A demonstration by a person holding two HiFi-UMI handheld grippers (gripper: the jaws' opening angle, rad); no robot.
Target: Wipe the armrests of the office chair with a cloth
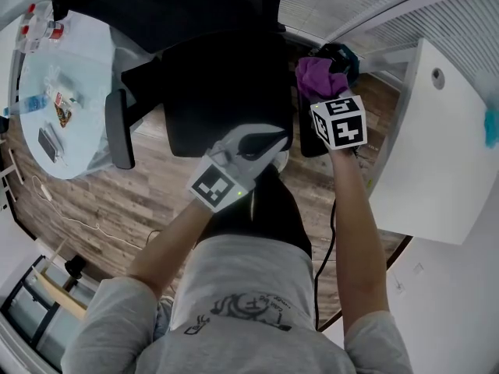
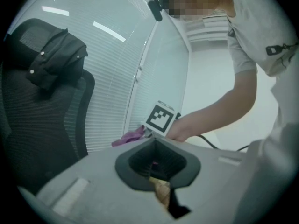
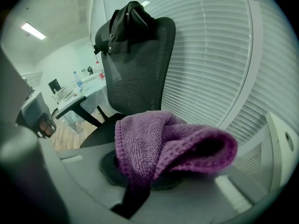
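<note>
Standing over a black mesh office chair (image 3: 135, 69), a person holds a pair of tongs in each hand. The right tongs (image 3: 145, 178) are clamped on a bunched purple terry cloth (image 3: 159, 143), which sits over the chair's dark padded armrest (image 1: 307, 140) directly beneath them. Whether the cloth touches the pad cannot be told.

The left tongs (image 2: 159, 167) are closed on nothing and held over the seat, beside the right tongs.

The wipe looks about to start. Pressing the cloth flat on the pad and drawing it along the full length, then round the edges, would likely clean best. The other armrest (image 1: 118, 131) lies well to the left of the left tongs.

A black garment (image 3: 128, 17) drapes the chair back ahead of the right tongs. A brown wood-plank floor (image 1: 93, 201) lies below both. A round pale worktop (image 1: 86, 61) stands far left of the left tongs, and white slatted blinds (image 3: 215, 55) hang ahead.
</note>
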